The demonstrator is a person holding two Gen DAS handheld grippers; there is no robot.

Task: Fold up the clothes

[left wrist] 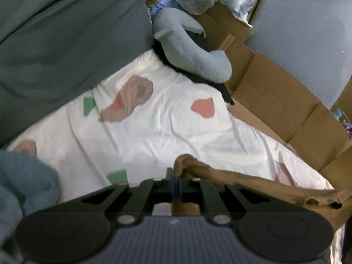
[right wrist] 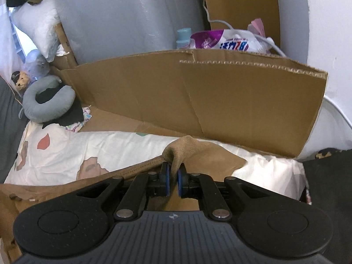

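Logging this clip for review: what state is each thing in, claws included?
Left claw: shut on the tan garment.
Right claw: shut on the tan garment.
Tan garment: pinched at two spots, bunched, not yet folded.
Bedsheet: spread, wrinkled.
Neck pillow: lying by the cardboard.
Cardboard: standing, creased.

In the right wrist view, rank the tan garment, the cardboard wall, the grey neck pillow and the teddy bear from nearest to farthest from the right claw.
1. Tan garment: pinched in the right claw.
2. Cardboard wall: straight ahead, behind the bed.
3. Grey neck pillow: far left, at the head of the bed.
4. Teddy bear: just beyond the pillow, far left.
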